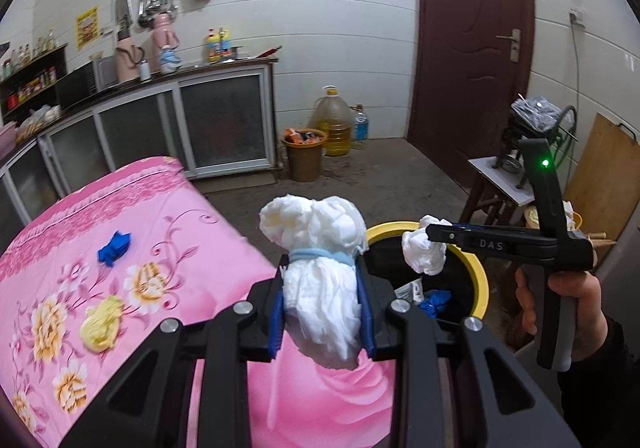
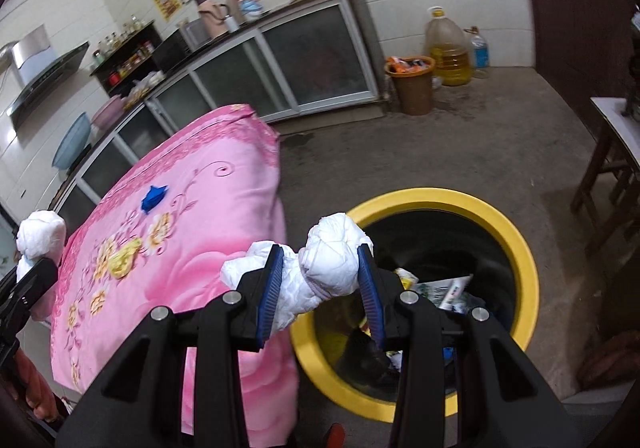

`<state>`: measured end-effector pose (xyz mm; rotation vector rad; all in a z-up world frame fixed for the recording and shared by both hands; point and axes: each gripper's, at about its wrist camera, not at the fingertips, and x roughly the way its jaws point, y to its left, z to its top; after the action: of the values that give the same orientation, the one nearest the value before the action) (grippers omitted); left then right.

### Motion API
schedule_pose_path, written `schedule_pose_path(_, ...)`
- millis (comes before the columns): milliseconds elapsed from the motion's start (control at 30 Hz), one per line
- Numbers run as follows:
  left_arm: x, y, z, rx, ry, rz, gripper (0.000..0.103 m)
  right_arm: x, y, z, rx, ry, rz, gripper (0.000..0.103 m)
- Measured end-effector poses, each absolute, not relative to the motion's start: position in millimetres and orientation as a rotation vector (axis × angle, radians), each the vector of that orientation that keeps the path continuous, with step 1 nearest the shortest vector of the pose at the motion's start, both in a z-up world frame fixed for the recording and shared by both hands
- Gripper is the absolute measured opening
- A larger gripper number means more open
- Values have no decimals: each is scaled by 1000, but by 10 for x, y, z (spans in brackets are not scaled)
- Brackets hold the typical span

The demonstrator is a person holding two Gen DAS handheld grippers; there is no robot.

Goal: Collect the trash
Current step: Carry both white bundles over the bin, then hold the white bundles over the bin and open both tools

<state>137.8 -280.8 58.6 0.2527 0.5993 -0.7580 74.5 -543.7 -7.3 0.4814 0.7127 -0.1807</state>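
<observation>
My left gripper (image 1: 322,284) is shut on a white crumpled wad (image 1: 320,272) with a light blue band, held over the pink table edge. My right gripper (image 2: 322,280) is shut on a white paper wad (image 2: 320,268) above the near rim of the yellow-rimmed black bin (image 2: 516,232). In the left wrist view the right gripper (image 1: 432,234) holds its wad (image 1: 424,254) over the bin (image 1: 478,280). A blue scrap (image 1: 114,248) and a yellow scrap (image 1: 100,328) lie on the pink floral cloth (image 1: 180,240). They also show in the right wrist view, the blue scrap (image 2: 153,198) and the yellow scrap (image 2: 125,258).
The bin holds packaging and a blue scrap (image 1: 436,302). A brown basket (image 1: 305,156) of rubbish, an oil jug (image 1: 333,122) and a water bottle stand by the far wall. Cabinets (image 1: 224,120) run along the left. A wooden stool (image 1: 496,188) and a brown door (image 1: 472,36) are at the right.
</observation>
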Motion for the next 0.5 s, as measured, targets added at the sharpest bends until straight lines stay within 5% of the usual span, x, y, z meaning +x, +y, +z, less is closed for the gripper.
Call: schedule_pose_path(500, 1378, -3391, 451, 293, 600, -855, 27, 523, -5871, -342, 539, 724, -296, 36)
